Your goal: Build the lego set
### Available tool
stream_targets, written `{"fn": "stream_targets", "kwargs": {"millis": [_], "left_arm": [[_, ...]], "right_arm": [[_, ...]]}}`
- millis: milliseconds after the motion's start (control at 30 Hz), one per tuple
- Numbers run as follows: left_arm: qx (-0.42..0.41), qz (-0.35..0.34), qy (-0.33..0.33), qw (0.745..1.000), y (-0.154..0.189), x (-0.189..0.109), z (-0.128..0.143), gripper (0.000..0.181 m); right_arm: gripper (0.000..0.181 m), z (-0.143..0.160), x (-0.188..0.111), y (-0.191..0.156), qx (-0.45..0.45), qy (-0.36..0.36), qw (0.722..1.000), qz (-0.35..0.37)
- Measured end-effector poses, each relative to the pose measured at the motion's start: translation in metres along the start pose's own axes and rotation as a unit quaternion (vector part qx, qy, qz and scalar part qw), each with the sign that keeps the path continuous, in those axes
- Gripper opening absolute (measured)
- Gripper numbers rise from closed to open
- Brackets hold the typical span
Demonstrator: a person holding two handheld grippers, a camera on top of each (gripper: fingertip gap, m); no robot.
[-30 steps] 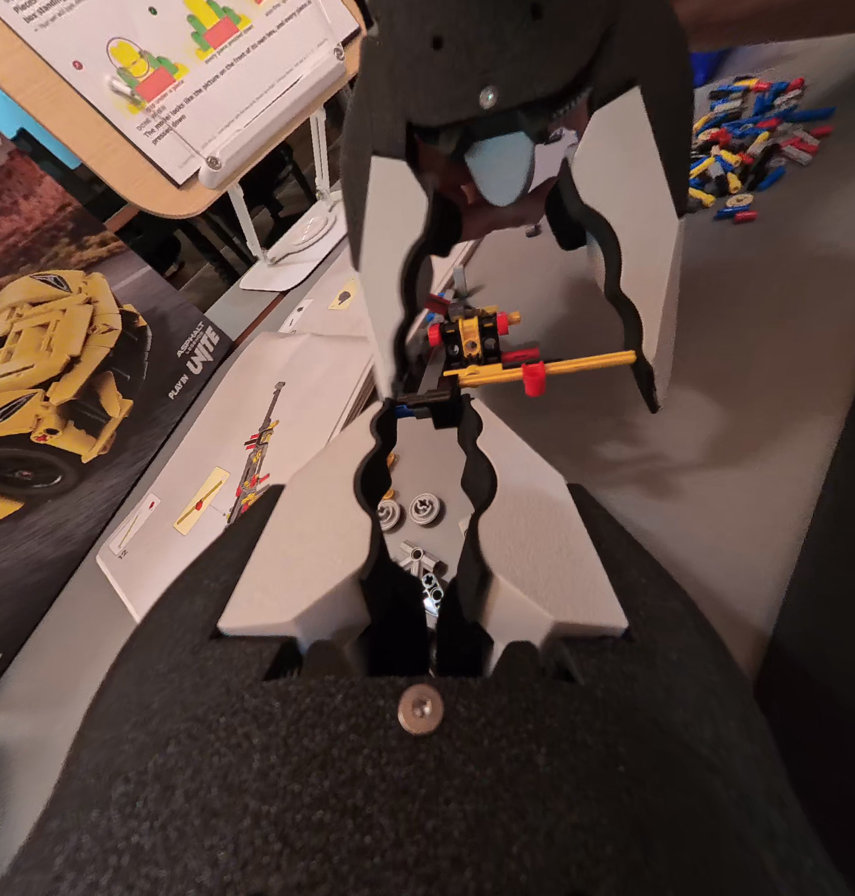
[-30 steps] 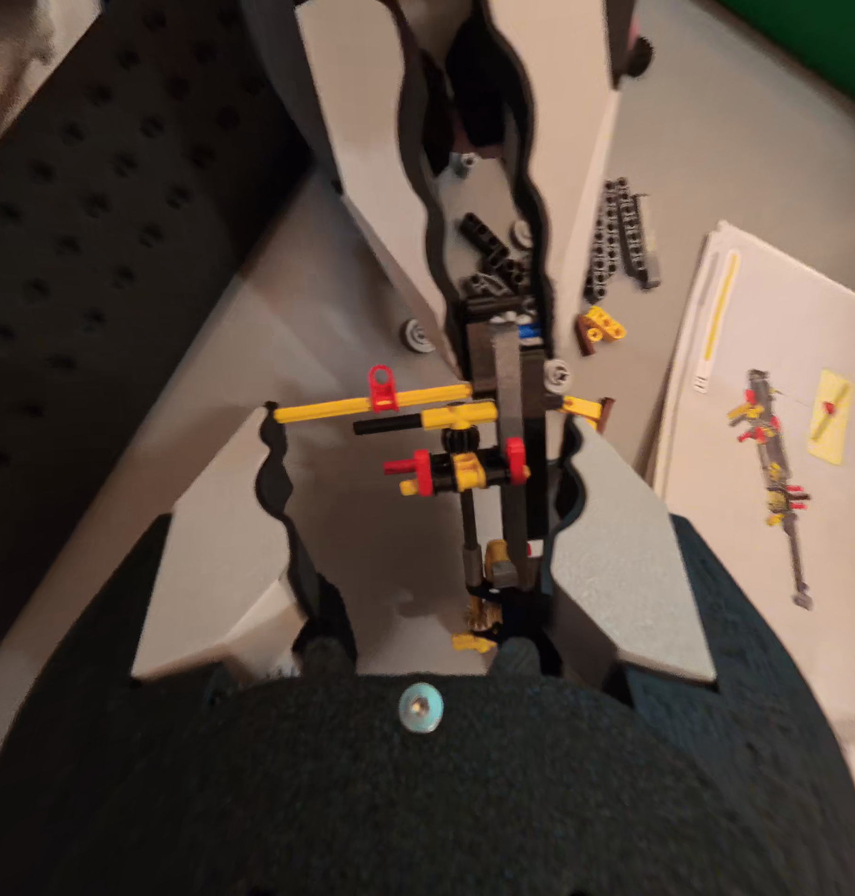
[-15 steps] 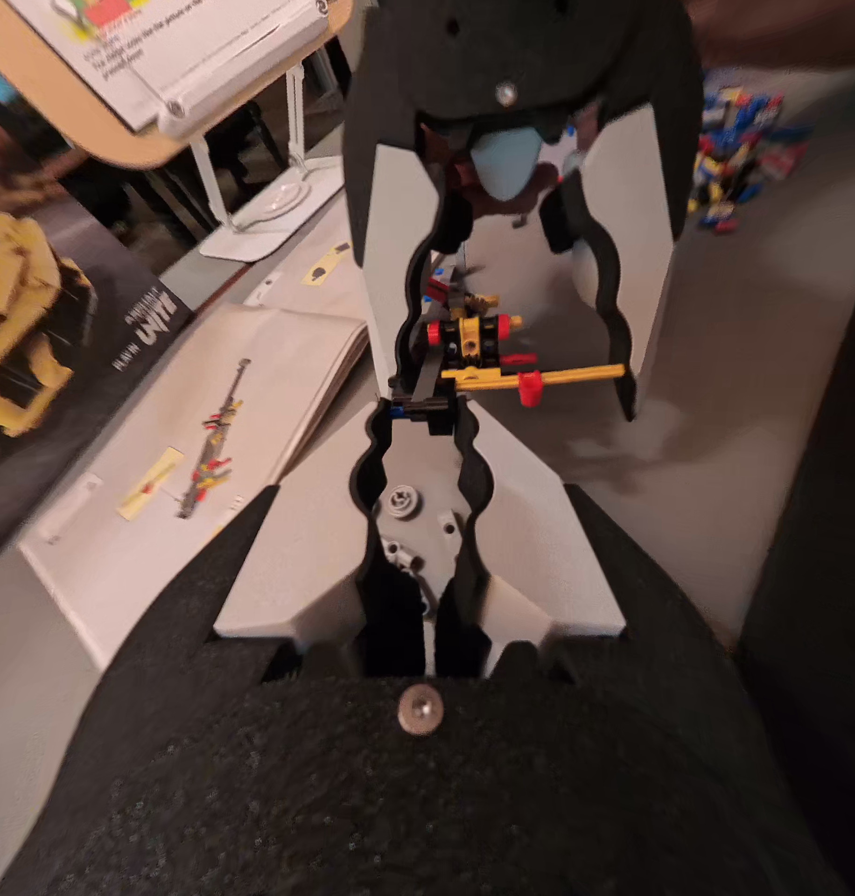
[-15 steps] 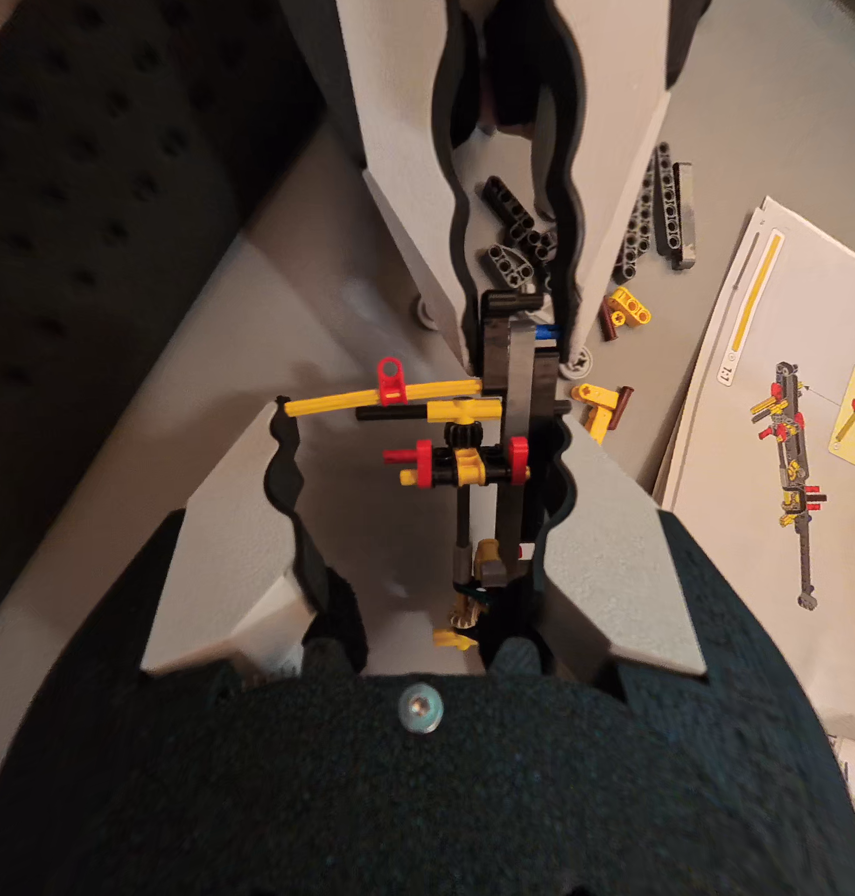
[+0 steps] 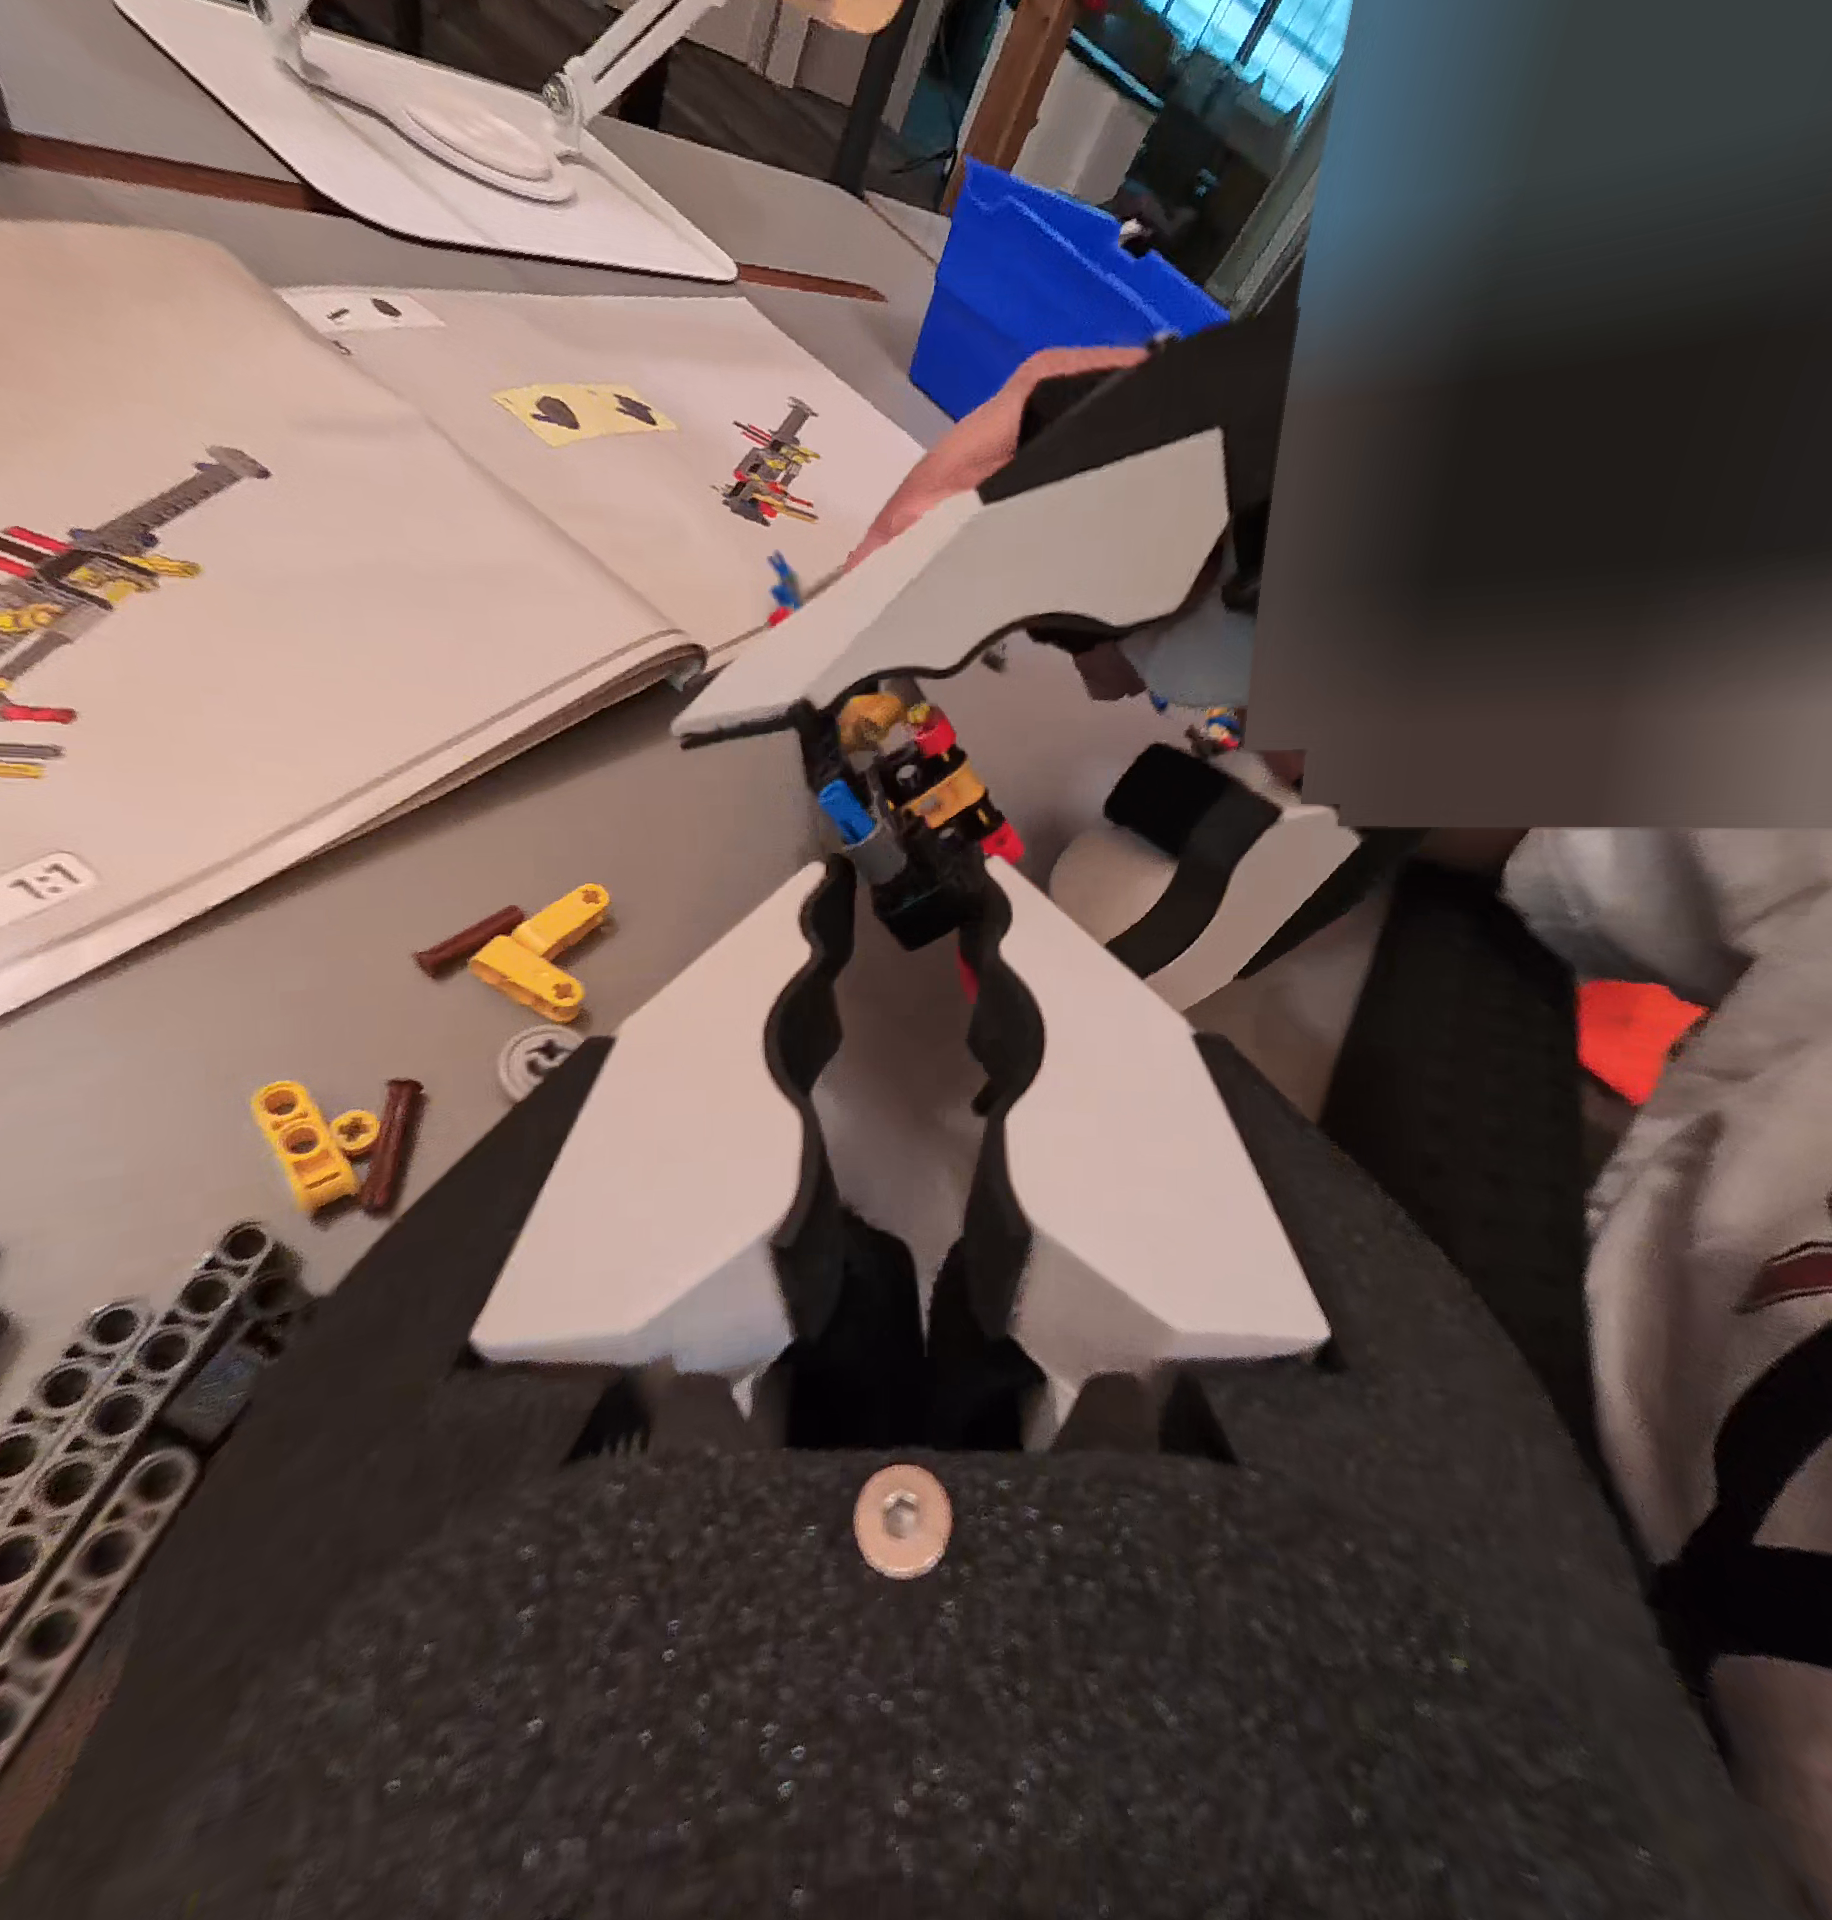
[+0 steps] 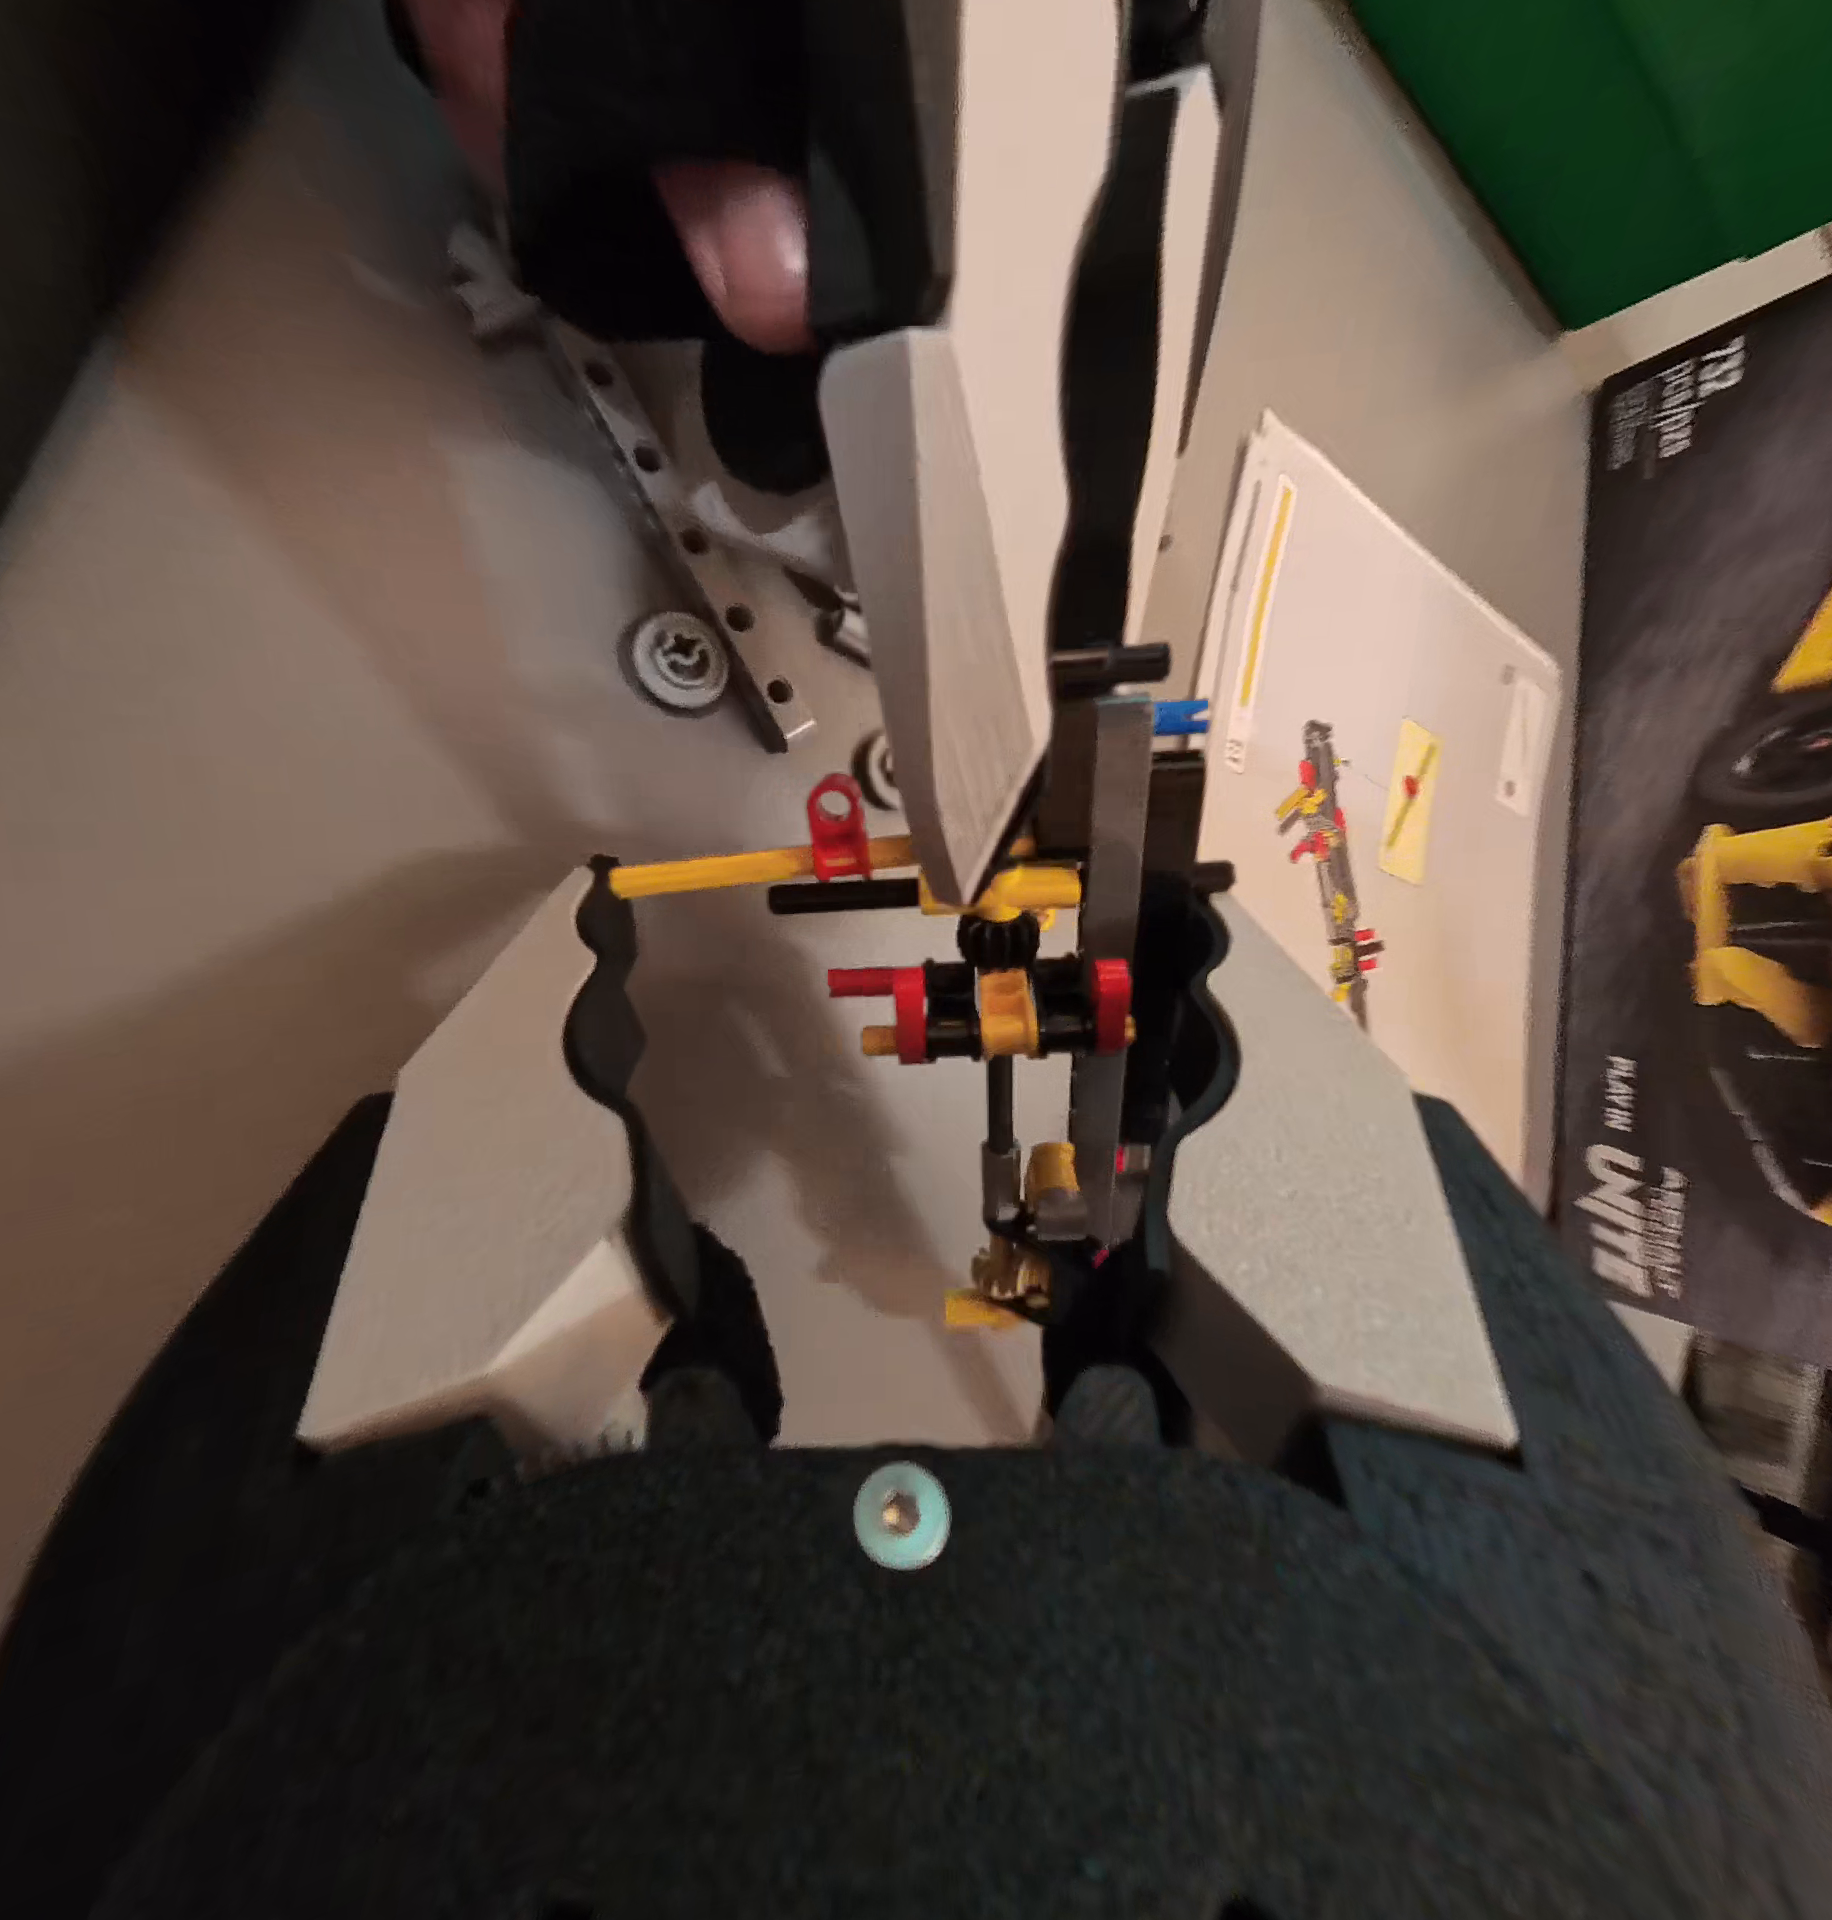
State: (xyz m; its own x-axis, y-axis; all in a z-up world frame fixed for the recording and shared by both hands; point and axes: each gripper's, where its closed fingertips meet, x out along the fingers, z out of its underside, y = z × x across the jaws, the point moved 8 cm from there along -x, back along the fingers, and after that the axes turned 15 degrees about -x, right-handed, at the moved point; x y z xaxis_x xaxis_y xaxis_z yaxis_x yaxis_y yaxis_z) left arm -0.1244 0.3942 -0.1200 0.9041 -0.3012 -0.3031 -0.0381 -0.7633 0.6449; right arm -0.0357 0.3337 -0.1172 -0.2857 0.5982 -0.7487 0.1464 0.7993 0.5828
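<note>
Item: black, yellow and red Technic sub-assembly (image 6: 1037, 997), held above the grey surface (image 5: 164, 1122).
Left claw (image 5: 917, 904): nearly closed, pinching its black end.
Right claw (image 6: 901, 935): spread wide, one finger alongside the beam.
Step, judged: mid-assembly; next piece needs aligning.
Left view only: open instruction booklet (image 5: 351, 582), loose yellow connectors (image 5: 538, 951).
Right view only: yellow axle with red bush (image 6: 746, 868).

Dim warm light, motion blur, fisheye-warped edges.
</note>
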Motion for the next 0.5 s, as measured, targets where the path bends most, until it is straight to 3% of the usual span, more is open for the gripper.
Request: {"fn": "stream_targets", "kwargs": {"millis": [267, 467, 500], "left_arm": [[-0.067, 0.031, 0.026, 0.997, -0.003, 0.0, -0.004, 0.017], [-0.082, -0.004, 0.049, 0.995, -0.01, -0.001, -0.008, 0.013], [-0.083, -0.014, 0.051, 0.995, -0.012, -0.002, -0.008, 0.011]], "right_arm": [[0.104, 0.002, 0.002, 0.002, 0.023, -0.019, 1.0, 0.011], [0.103, 0.001, 0.005, 0.005, 0.061, -0.022, 0.998, 0.021], [0.074, 0.003, 0.003, 0.007, 0.062, -0.03, 0.997, 0.039]]}}
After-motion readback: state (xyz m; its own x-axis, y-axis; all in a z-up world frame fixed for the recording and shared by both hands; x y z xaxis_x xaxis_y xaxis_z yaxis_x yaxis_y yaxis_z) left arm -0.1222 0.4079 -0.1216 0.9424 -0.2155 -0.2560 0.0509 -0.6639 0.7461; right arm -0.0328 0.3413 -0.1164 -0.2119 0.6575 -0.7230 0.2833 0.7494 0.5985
